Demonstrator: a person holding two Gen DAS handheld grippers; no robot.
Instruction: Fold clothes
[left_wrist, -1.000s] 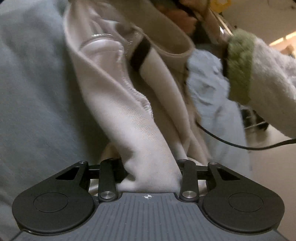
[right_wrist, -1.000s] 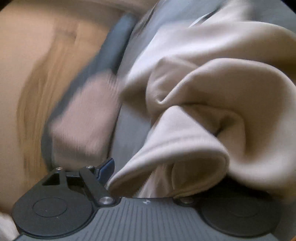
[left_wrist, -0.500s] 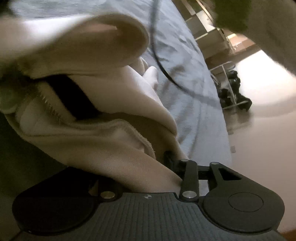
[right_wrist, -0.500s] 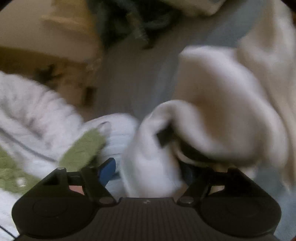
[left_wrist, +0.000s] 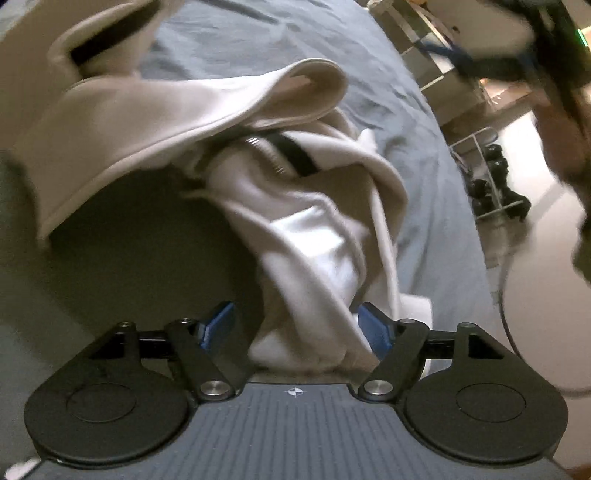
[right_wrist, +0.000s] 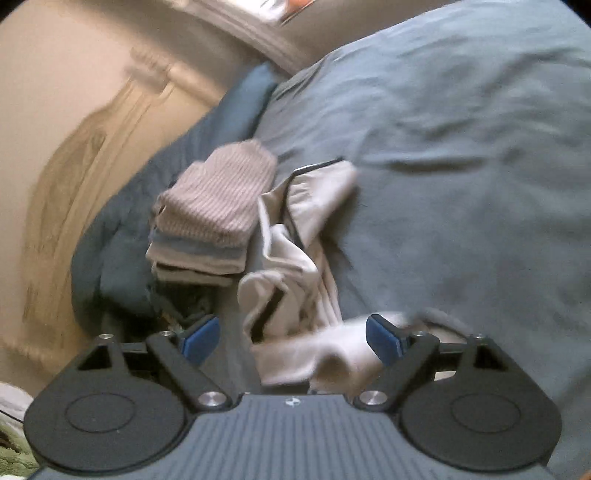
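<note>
In the left wrist view, the left gripper (left_wrist: 297, 325) has its jaws opening, with the beige garment (left_wrist: 177, 122) bunched between the blue pads (left_wrist: 218, 325) and trailing ahead over the grey-blue bed (left_wrist: 424, 177); the pads no longer pinch it. In the right wrist view, the right gripper (right_wrist: 291, 339) is opening too, a fold of the same garment (right_wrist: 295, 236) lying loose between its pads, and a stack of folded clothes (right_wrist: 210, 221) sits ahead to its left.

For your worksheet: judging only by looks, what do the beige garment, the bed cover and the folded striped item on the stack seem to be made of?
Beige garment: likely soft knit fleece or jersey, matte; it falls in thick rounded folds, with a pale fuzzy-looking inner side.
Bed cover: probably woven cotton, matte blue-grey, with shallow creases.
Folded striped item: seems a ribbed knit; fine raised lines run along it. Blur leaves this open.
</note>
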